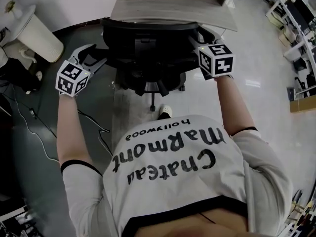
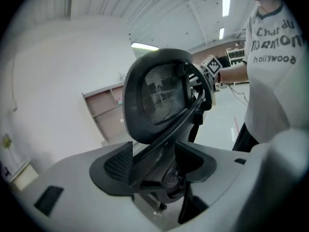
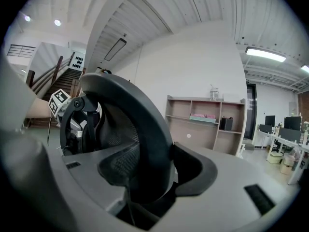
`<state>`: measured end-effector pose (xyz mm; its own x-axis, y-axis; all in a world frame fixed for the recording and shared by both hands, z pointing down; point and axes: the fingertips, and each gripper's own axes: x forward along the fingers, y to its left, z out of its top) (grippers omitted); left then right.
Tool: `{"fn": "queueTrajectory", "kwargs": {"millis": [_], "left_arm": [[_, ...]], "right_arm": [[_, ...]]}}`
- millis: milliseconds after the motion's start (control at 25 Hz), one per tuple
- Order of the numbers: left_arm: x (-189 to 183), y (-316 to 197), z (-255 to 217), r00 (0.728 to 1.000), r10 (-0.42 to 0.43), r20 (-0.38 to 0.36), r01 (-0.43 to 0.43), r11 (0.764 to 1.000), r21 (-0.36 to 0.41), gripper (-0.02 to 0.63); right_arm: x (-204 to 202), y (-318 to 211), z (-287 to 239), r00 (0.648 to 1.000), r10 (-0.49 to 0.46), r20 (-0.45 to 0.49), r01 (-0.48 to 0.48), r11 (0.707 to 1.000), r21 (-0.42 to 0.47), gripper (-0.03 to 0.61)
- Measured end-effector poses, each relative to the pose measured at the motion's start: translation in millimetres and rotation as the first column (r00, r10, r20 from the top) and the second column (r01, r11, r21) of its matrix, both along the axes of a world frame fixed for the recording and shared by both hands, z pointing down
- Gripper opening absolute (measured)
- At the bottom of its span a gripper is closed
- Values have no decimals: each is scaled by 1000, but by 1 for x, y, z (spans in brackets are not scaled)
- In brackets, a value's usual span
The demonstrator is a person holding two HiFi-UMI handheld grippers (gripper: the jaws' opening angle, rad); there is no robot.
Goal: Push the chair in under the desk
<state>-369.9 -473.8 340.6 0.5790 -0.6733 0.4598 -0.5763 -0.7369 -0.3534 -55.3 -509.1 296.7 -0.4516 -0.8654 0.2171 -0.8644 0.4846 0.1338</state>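
A black mesh-back office chair (image 1: 148,53) stands in front of the pale wooden desk (image 1: 173,9), its backrest towards me. My left gripper (image 1: 100,57) holds the backrest's left edge and my right gripper (image 1: 198,37) its right edge. In the left gripper view the left gripper (image 2: 153,158) has the backrest's black frame strut (image 2: 164,129) between its pads. In the right gripper view the right gripper (image 3: 159,170) is clamped on the backrest's thick rim (image 3: 145,120). The seat is hidden under the backrest.
A white bin (image 1: 37,31) stands on the floor at the left, with cables (image 1: 39,127) trailing near it. A wooden shelf unit (image 3: 207,120) lines the wall. Other desks (image 1: 296,23) and a cardboard box (image 1: 302,104) are at the right. My foot (image 1: 165,111) is behind the chair base.
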Motion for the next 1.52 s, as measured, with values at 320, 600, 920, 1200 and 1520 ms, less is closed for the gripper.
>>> {"fn": "queueTrajectory", "kwargs": {"millis": [320, 600, 920, 1200, 1520], "left_arm": [[39, 47, -58, 867, -125, -482, 160, 987, 31, 144], [101, 98, -114, 690, -74, -720, 130, 991, 23, 96], [120, 113, -108, 722, -113, -682, 135, 991, -21, 17], [112, 142, -92, 760, -174, -626, 194, 980, -37, 17], [118, 175, -93, 731, -212, -649, 234, 971, -53, 17]], "right_arm": [[2, 0, 1, 1000, 2, -4, -2, 1000, 9, 224], [1, -3, 4, 1000, 15, -21, -14, 1000, 24, 224], [1, -2, 6, 1000, 16, -25, -15, 999, 31, 224], [3, -6, 14, 999, -43, 34, 47, 991, -125, 236], [9, 27, 0, 996, -11, 94, 26, 986, -166, 216]]}}
